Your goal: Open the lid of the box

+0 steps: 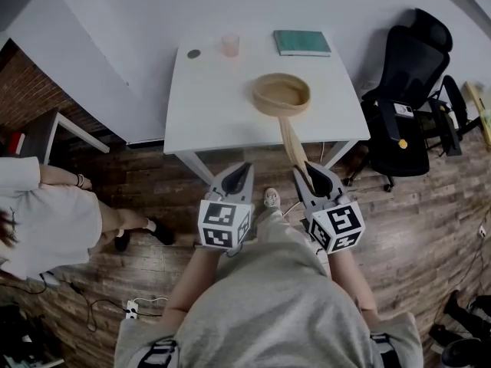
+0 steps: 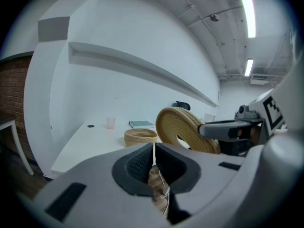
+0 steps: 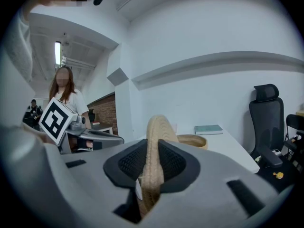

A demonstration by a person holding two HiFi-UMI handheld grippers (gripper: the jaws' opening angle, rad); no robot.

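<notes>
Woven lid (image 1: 292, 146): off its box (image 1: 259, 98), which sits open on the counter (image 1: 207, 98); we log it pinched edge-on in the right gripper (image 1: 311, 176), at the counter's near edge (left gripper (image 1: 239, 176) closed, empty, alongside).

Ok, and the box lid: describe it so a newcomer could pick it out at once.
On the white table, find the round woven box, open, near the front edge. Just in front of it, the right gripper is shut on the lid. It has the same tan weave as the box, but it is a disc held on edge in the air.
</notes>
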